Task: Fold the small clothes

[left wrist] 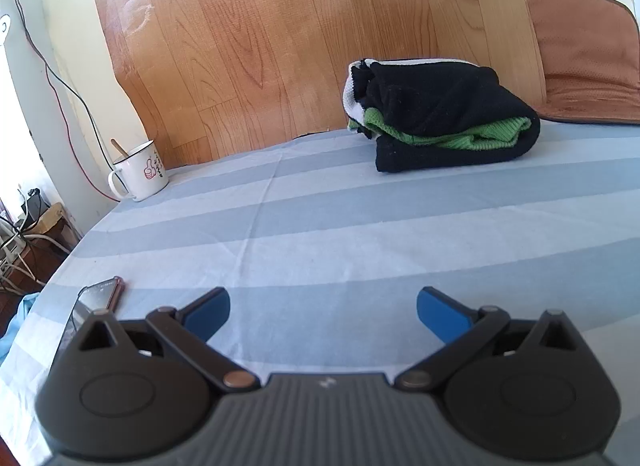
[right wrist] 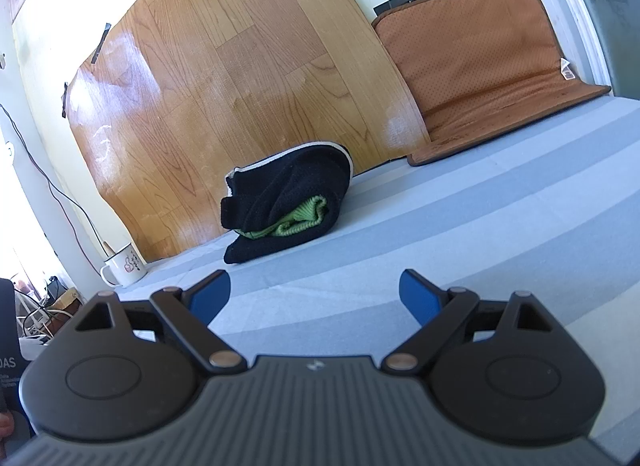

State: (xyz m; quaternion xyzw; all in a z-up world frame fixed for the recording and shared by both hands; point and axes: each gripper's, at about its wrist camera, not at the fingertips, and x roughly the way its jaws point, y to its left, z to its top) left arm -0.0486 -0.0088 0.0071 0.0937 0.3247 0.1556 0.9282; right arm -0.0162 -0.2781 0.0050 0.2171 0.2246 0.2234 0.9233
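Nothing held right now. Left gripper [left wrist: 323, 308] wide open, blue pads [left wrist: 210, 312] far apart, only striped bed sheet [left wrist: 320, 225] showing between them. Right gripper [right wrist: 315, 292] the same: wide open, blue fingertips [right wrist: 416, 294] spread, nothing pinched. Both low over the near part of the sheet, well apart from the clothes. Over at the far side, close to the wooden board [left wrist: 280, 45] on the wall, a bundle of small clothes [left wrist: 436, 117]: black on the outside, a green piece tucked in the middle, a bit of white at the left edge and along the top. Looks folded over already, resting in a soft thick pile, a little lumpy on the left end. Hard to tell how many pieces sit inside the bundle. No other loose clothes seen on the sheet in either view. So probably near the end of the job, or at a pause between pieces; maybe only a little tidying left, such as flattening the lumpy end. Could not say for sure from here. Other stuff around: a white mug [left wrist: 140, 175] with a stick in it at the far left, a phone [left wrist: 98, 296] lying near the left gripper, and a brown cushion [right wrist: 480, 77] leaning on the wall at the far right.
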